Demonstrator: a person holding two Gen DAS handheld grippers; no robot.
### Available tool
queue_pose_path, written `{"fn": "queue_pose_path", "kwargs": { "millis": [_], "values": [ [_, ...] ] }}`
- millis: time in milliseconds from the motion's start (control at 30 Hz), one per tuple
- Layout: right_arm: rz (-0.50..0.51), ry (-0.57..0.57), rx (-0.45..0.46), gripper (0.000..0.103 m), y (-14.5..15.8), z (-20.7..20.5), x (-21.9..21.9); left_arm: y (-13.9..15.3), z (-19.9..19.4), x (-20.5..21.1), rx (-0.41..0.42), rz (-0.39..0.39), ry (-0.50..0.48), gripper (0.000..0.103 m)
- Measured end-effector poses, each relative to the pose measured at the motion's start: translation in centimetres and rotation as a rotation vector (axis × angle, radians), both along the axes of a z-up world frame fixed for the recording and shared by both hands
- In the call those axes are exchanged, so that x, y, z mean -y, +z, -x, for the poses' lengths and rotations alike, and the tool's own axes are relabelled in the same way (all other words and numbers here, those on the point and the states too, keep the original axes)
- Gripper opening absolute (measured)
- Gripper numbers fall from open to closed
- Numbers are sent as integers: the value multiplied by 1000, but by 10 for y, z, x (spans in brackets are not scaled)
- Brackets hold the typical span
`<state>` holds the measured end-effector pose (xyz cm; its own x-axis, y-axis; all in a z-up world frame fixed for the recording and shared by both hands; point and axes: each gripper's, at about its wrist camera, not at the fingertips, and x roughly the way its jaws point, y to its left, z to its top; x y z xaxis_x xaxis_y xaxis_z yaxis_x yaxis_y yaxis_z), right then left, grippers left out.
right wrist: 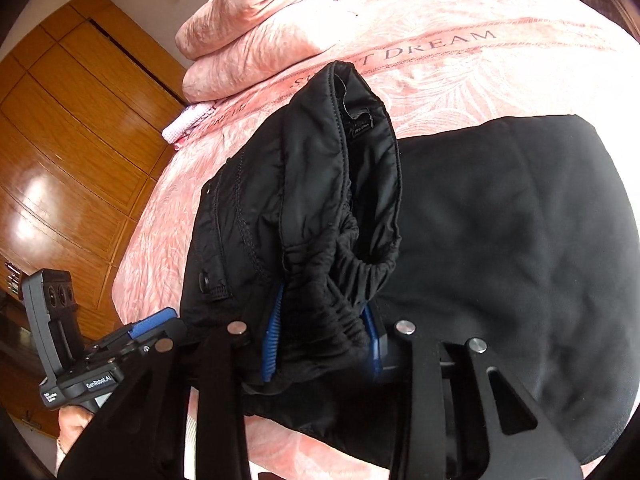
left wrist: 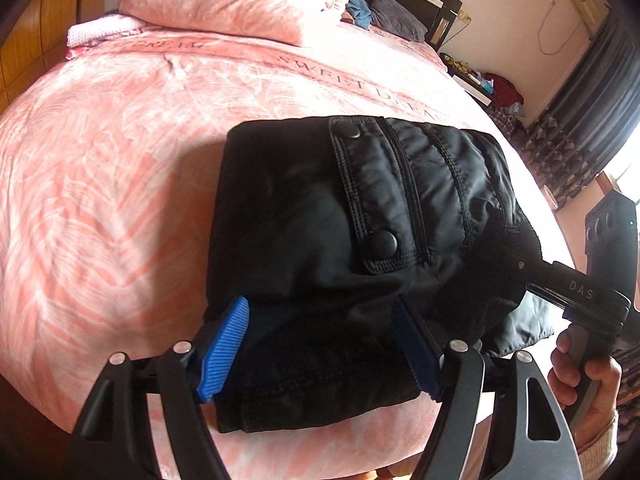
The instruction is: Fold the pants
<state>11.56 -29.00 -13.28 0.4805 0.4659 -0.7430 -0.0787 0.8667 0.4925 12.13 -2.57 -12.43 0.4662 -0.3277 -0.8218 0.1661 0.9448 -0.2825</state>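
Black padded pants point(left wrist: 340, 216) lie folded into a thick bundle on the pink bed point(left wrist: 100, 200); a snap-button pocket flap faces up. My left gripper point(left wrist: 320, 352) straddles the near edge of the bundle, its blue pads wide apart with cloth between them. My right gripper point(right wrist: 320, 344) is shut on the gathered elastic waistband point(right wrist: 344, 280) and holds it up above the flat part of the pants point(right wrist: 500, 240). The right gripper also shows at the right of the left wrist view point(left wrist: 560, 280), reaching into the bundle.
Folded pink quilts point(left wrist: 232, 4) and a small pink cloth point(left wrist: 100, 32) lie at the head of the bed. A wooden wardrobe point(right wrist: 60, 140) stands beside the bed. A cluttered side table point(left wrist: 480, 76) and dark curtains point(left wrist: 580, 120) are on the other side.
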Motion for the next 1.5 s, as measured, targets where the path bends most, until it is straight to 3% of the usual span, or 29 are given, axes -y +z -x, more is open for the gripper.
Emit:
{"fn": "queue_pose_path", "kwargs": {
  "millis": [100, 167, 500, 733, 1033, 1267, 1400, 1500],
  "values": [
    [2, -8, -45, 33, -11, -6, 0, -17, -6, -2, -51, -10, -16, 77],
    [-20, -12, -55, 33, -9, -7, 3, -20, -5, 1, -41, -35, -37, 77],
    [-91, 37, 96, 29, 54, 23, 9, 10, -2, -16, 5, 66, 19, 77],
    [-87, -11, 158, 29, 85, 43, 44, 24, -4, -1, 32, 53, -23, 79],
    [-52, -158, 76, 29, 58, 62, 109, 17, -8, 46, 17, 6, -116, 79],
    [-32, -206, -57, 33, -3, 59, 129, 2, -9, 68, -13, -42, -152, 81],
    [-26, -190, -63, 39, -3, 59, 127, 2, -7, 67, -15, -42, -145, 83],
    [44, -188, -35, 52, 12, 57, 122, 5, -4, 64, -13, -40, -138, 83]
  ]
}}
